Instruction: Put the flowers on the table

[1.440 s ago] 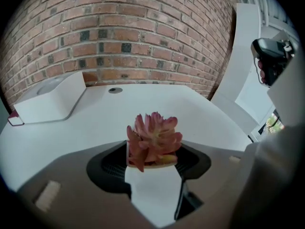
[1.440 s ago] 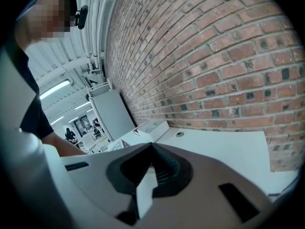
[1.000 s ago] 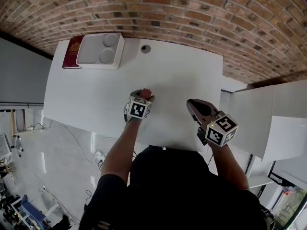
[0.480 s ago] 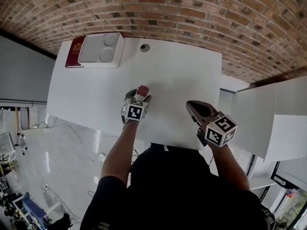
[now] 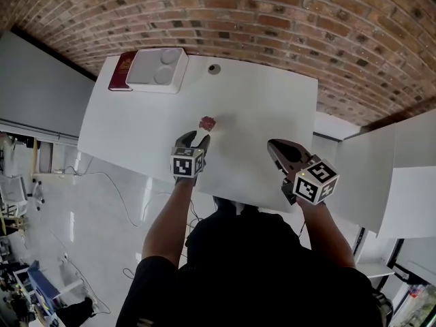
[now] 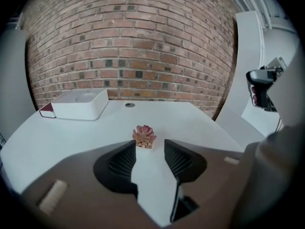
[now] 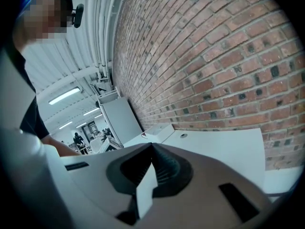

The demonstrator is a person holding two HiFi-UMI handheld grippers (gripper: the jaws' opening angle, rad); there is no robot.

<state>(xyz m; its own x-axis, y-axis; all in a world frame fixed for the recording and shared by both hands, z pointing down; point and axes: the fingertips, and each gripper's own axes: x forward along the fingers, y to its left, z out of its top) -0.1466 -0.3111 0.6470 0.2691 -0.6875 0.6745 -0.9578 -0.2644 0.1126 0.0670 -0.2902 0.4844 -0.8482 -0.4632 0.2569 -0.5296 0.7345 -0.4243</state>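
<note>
Flowers point(image 5: 207, 122) stand on table point(image 5: 266, 107) beyond the empty, closing left gripper point(image 5: 194, 139).

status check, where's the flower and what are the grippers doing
Left gripper empty, jaws apart and closing, flower just beyond its tips. Right gripper shut, empty. Flower upright on the table, nothing near it.

Well ahead of the left claw point(image 5: 193, 139) and off to its left lies a white box point(image 5: 158, 69) with two round hollows in its top. A dark red book point(image 5: 122, 80) lies against the box's left side. A small round grommet point(image 5: 214, 68) sits far ahead of the claw, slightly to its right. Beyond them runs a brick wall point(image 5: 272, 19). Well to the claw's right stands a white cabinet point(image 5: 398, 182). Down to its left, cables point(image 5: 102, 182) trail over a glossy floor point(image 5: 54, 223).
</note>
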